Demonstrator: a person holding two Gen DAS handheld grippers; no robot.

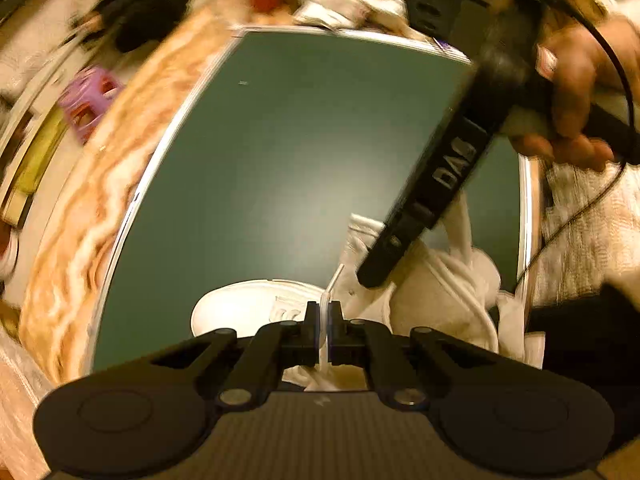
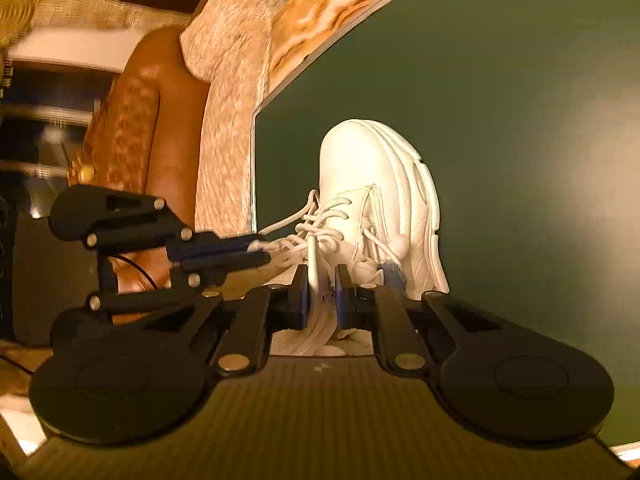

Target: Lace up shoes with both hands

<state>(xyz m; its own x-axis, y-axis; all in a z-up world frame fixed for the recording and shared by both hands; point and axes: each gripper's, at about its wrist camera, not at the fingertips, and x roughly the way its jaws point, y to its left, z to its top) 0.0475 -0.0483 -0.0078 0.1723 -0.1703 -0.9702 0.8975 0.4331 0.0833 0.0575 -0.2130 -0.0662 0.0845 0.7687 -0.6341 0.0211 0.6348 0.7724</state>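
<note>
Shoe (image 2: 376,200) partly laced, ends untied. My left tongs (image 1: 324,320) clenched on lace tip (image 1: 334,280); right tongs (image 2: 322,292) around a lace, pinch unclear. Tying remains.

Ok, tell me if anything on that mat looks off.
Nothing is spilled or damaged. The white shoe sits upright on the green mat. Only its laces look untidy: they are loose and unevenly crossed, and one end is pinched in the left gripper.
</note>
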